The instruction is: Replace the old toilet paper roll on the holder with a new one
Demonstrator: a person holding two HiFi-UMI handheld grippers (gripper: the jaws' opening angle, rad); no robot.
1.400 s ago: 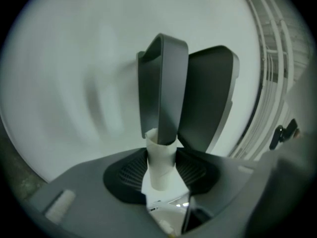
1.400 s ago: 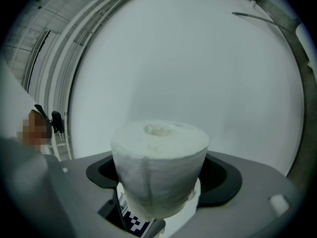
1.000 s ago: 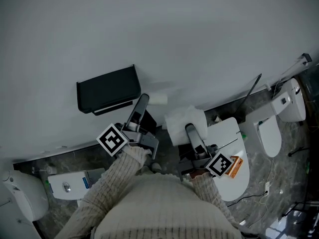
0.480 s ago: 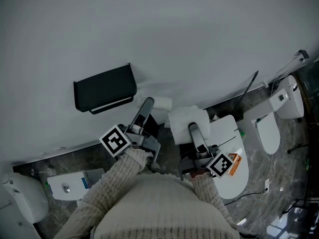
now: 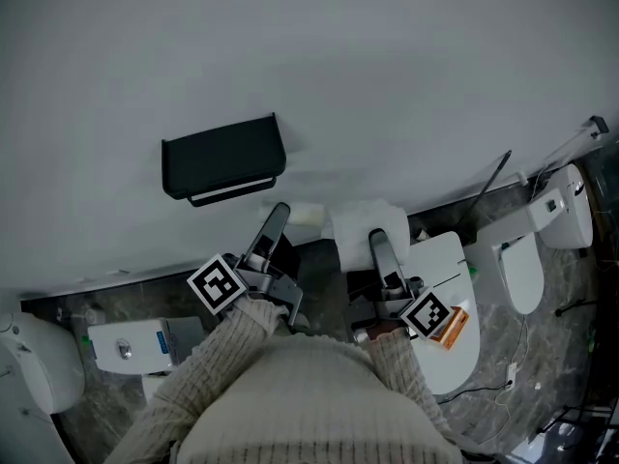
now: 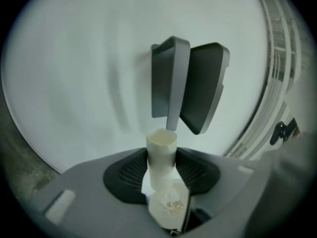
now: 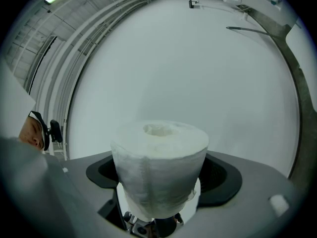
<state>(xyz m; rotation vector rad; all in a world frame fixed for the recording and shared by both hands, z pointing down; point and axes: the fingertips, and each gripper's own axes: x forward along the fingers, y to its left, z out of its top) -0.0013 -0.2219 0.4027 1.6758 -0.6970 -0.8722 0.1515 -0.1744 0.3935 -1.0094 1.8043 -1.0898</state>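
The black toilet paper holder (image 5: 222, 158) is fixed on the pale wall, and it shows ahead with its cover raised (image 6: 190, 88) in the left gripper view. My left gripper (image 5: 283, 213) is below and right of it, shut on an empty cardboard tube (image 5: 305, 214). That tube (image 6: 162, 155) stands upright between the left gripper's (image 6: 162, 170) pads. My right gripper (image 5: 377, 240) is beside it, shut on a full white toilet paper roll (image 5: 363, 222). The roll (image 7: 158, 162) fills the space between the right gripper's (image 7: 158, 182) jaws and hides the pads.
A white toilet with its lid down (image 5: 450, 288) sits below the right gripper, with an orange packet (image 5: 453, 323) on it. More white toilets stand at the right (image 5: 522, 259) and left (image 5: 126, 341). A thin dark rod (image 5: 490, 184) leans on the wall. The floor is grey stone (image 5: 319, 278).
My left gripper has drawn down and away from the holder with the cardboard tube in it. The right gripper and its roll have hardly moved.
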